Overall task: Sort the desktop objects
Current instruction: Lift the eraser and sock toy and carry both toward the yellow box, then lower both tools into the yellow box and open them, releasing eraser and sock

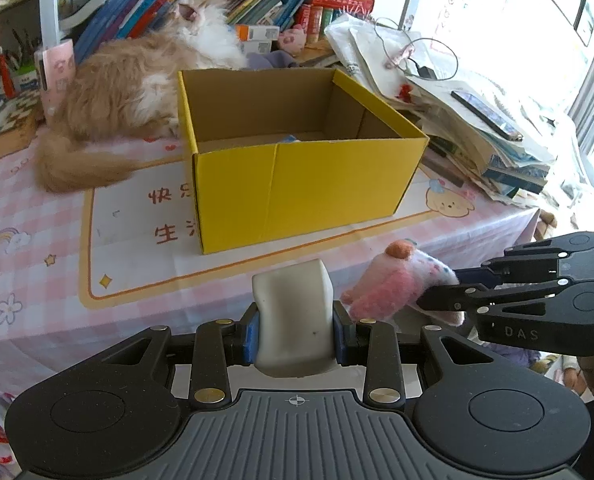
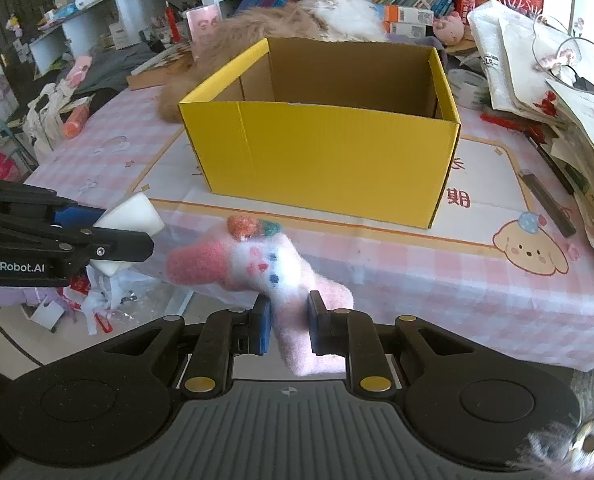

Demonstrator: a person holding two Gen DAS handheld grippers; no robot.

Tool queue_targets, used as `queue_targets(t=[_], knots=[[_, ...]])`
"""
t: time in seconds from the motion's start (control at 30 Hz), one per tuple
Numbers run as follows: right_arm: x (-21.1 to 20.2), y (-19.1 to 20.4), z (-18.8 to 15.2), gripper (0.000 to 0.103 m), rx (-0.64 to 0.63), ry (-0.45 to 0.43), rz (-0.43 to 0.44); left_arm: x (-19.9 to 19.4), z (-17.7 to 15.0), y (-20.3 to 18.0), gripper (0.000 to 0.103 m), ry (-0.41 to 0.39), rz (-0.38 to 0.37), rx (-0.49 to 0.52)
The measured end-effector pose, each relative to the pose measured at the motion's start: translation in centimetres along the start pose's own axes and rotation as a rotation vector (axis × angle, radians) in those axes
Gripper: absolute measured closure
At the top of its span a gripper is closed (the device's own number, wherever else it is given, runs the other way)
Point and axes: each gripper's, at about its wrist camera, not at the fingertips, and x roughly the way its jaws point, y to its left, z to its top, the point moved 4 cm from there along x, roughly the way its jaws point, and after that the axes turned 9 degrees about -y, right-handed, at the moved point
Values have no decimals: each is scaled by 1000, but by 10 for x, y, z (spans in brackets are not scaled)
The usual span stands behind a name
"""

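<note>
My left gripper [image 1: 295,334] is shut on a white foam block [image 1: 293,312], held upright in front of the table edge; the same block [image 2: 131,216] shows at the left of the right wrist view. My right gripper [image 2: 289,326] is shut on a pink and white fuzzy sock [image 2: 257,268] with a small face on it. That sock [image 1: 393,284] hangs to the right of the block in the left wrist view. An open yellow cardboard box [image 1: 309,184] stands on the table beyond both grippers, with something small and blue on its floor.
A long-haired orange and white cat [image 1: 137,80] lies behind the box. Stacked books and papers [image 1: 477,128] with a phone crowd the right side. The table wears a pink checked cloth [image 1: 29,248]. Clutter lies on the floor [image 2: 89,300] at the left.
</note>
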Motion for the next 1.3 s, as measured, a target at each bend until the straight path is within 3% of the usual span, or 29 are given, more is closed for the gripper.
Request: queue_targets(t=[0.27, 0.7, 1.3], knots=[[-3, -7, 1, 86, -1, -14, 6, 6, 7, -15, 70, -5, -16, 42], [-22, -32, 7, 86, 112, -86, -84, 12, 38, -26, 70, -73, -71, 103], [-4, -50, 120, 86, 112, -286, -135, 50, 145, 15, 70, -269, -121, 106]])
